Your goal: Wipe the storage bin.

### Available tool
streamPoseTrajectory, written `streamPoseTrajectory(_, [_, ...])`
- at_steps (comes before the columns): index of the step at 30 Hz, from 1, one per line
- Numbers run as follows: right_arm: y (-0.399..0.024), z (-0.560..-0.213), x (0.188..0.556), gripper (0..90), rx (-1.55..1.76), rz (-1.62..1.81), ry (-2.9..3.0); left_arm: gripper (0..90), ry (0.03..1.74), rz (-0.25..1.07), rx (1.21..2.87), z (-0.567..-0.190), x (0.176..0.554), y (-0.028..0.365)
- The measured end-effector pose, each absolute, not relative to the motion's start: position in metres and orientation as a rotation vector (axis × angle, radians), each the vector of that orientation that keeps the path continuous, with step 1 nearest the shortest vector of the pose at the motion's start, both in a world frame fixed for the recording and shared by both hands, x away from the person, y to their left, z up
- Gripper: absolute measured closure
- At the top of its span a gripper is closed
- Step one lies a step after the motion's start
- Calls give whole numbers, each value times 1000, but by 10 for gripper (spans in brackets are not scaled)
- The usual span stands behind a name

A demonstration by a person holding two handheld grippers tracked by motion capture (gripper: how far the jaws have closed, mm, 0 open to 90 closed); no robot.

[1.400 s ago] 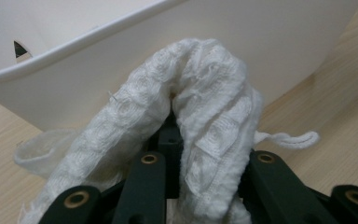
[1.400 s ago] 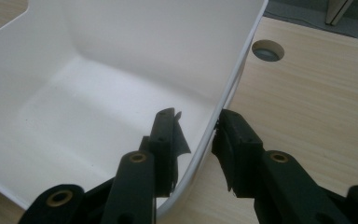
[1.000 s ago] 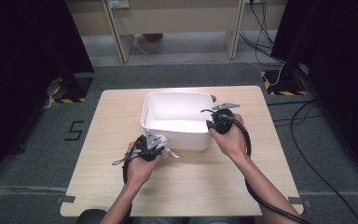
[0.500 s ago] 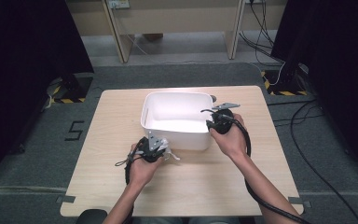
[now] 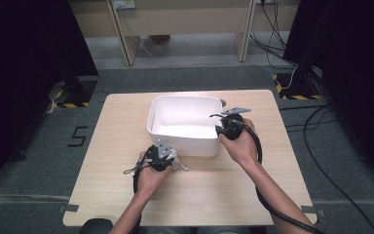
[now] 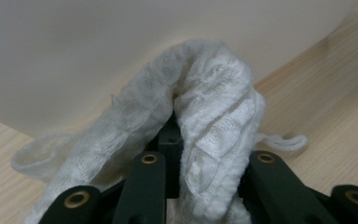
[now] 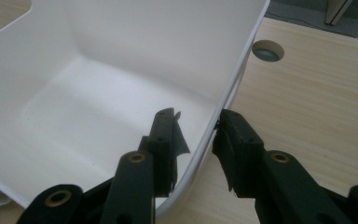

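A white plastic bin [image 5: 185, 124] stands in the middle of the wooden table [image 5: 126, 126]. My right gripper [image 5: 222, 127] sits on the bin's right wall. In the right gripper view its jaws straddle that wall [image 7: 121, 70], one inside and one outside, with my right gripper [image 7: 198, 121] clamped on the rim. My left gripper [image 5: 168, 155] rests low on the table against the bin's near wall. It is shut on a bunched white cloth [image 6: 205, 93], which folds over my left gripper [image 6: 205, 154]. A bit of the cloth [image 5: 177, 163] pokes out on the table.
A round cable hole [image 7: 266, 50] is set in the table just past the bin's far right corner. Bare wood [image 5: 214, 190] lies in front of the bin and to both sides. Cables trail over the grey floor [image 5: 321, 146] at the right.
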State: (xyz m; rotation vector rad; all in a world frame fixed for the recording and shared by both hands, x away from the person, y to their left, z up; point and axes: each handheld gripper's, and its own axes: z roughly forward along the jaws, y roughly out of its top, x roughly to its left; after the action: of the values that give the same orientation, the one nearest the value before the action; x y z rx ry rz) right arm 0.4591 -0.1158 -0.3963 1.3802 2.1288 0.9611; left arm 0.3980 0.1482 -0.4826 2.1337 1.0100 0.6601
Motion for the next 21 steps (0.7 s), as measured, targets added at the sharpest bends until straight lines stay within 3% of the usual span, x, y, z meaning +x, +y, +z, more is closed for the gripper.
streamPoseTrajectory(21, [-116,-396,459,678,1384,960,2126,746,981,633,2161,-486,399,134])
